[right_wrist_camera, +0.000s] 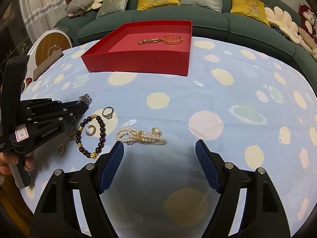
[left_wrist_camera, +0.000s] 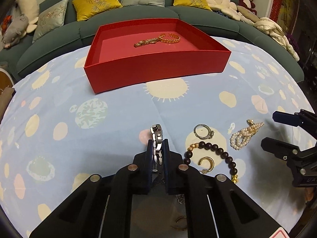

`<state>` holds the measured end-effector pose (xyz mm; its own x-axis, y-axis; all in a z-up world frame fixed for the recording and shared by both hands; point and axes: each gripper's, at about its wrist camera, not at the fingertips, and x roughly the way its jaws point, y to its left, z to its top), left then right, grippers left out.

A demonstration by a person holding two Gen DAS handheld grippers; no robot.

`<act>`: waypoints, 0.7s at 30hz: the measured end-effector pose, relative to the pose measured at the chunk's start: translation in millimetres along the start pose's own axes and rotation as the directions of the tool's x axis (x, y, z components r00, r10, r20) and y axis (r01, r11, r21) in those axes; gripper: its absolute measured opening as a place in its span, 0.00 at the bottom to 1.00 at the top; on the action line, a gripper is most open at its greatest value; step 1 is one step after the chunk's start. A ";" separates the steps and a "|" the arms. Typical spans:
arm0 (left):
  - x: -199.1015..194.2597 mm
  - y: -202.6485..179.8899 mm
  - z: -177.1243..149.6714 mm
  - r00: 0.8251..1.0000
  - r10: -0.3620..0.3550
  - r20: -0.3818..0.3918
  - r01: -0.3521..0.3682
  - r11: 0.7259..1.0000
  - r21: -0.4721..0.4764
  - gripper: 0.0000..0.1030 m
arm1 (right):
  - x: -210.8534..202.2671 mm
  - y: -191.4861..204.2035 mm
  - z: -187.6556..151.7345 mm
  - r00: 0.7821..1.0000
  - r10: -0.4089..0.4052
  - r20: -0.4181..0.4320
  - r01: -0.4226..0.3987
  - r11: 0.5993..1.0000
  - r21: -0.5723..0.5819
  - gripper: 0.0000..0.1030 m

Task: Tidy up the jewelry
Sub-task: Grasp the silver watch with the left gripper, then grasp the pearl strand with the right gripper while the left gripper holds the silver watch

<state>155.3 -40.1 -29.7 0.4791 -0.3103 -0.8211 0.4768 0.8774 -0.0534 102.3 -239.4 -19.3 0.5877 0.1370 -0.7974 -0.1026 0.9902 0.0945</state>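
left claw (left_wrist_camera: 158,148): clamped on the silver watch (left_wrist_camera: 157,138) by its link band; watch face sticks out past the tips, lower band hidden between the pads
right claw (right_wrist_camera: 159,148): jaws wide apart, nothing between them, hovering just short of the pearl bracelet (right_wrist_camera: 140,135)
red box (left_wrist_camera: 154,67): far side of the table (left_wrist_camera: 79,119), holds a gold watch (left_wrist_camera: 145,42) touching a gold bangle (left_wrist_camera: 170,38)
loose pieces: silver ring (left_wrist_camera: 203,131), dark bead bracelet (left_wrist_camera: 210,154) lying around a gold hoop earring (left_wrist_camera: 207,161), small gold ring (right_wrist_camera: 61,149)
hard to read: thin chain (right_wrist_camera: 72,132) near left claw, mostly hidden by it; gold pearl stud (right_wrist_camera: 157,131) beside pearls, unclear if attached
hand (right_wrist_camera: 11,158): cut off at frame edge
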 end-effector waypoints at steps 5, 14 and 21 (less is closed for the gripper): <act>-14.0 4.1 0.8 1.000 -0.024 0.019 0.024 0.999 -0.027 0.06 | 9.7 5.3 1.4 1.000 0.008 -0.006 -0.008 0.999 -0.049 0.67; -35.5 17.7 6.1 0.997 -0.062 0.052 0.066 0.995 -0.075 0.06 | 21.8 9.3 3.9 0.998 0.063 -0.013 -0.064 0.994 -0.084 0.61; -42.9 28.8 8.6 0.996 -0.057 0.067 0.064 0.992 -0.107 0.06 | 23.9 11.5 4.8 0.997 0.082 -0.009 -0.083 0.992 -0.095 0.38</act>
<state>154.8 -4.7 8.8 0.4992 -0.3840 -0.7767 0.4254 0.8896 -0.1665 119.0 -224.6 -34.4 0.5699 0.2179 -0.7923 -0.2264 0.9685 0.1034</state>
